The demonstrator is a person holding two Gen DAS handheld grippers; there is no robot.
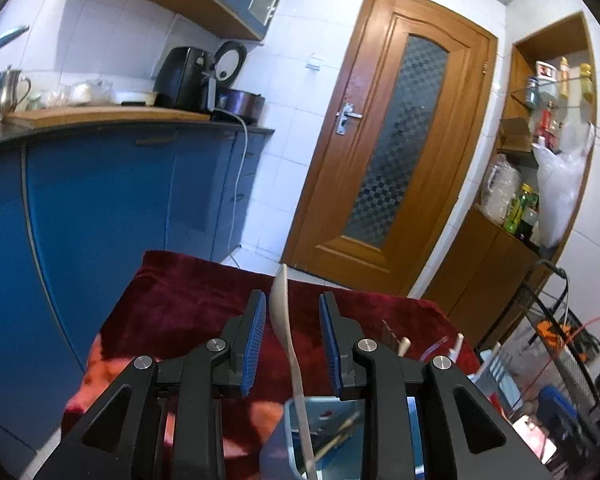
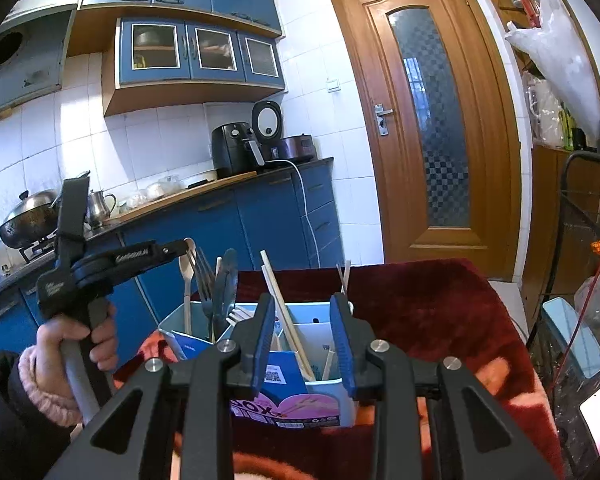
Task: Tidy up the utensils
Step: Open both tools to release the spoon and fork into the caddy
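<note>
While the red cloth (image 2: pixel 440 300) covers the whole surface, I read the light blue utensil holder (image 2: pixel 300 384) standing on it near its front edge, divided into compartments. The left compartment holds a wooden spoon (image 2: pixel 188 276), a fork (image 2: pixel 205 280) and a dark utensil I cannot name; the middle and right ones hold chopsticks (image 2: pixel 284 312). My right gripper (image 2: pixel 304 340) hovers just above the holder, jaws apart, nothing between the pads. My left gripper (image 1: pixel 292 340) sits at the spoon's upper end, jaws apart on either side of the handle, pads clear of it as far as I can tell. My left hand (image 2: pixel 76 344) grips that tool's handle beside the holder.

Risk, by my judgement: the spoon leans loosely, so a sideways brush from either left pad could tip it out or topple the holder. The soft cloth gives an unsteady base. The chopsticks project upward and could snag the right gripper if it descends
</note>
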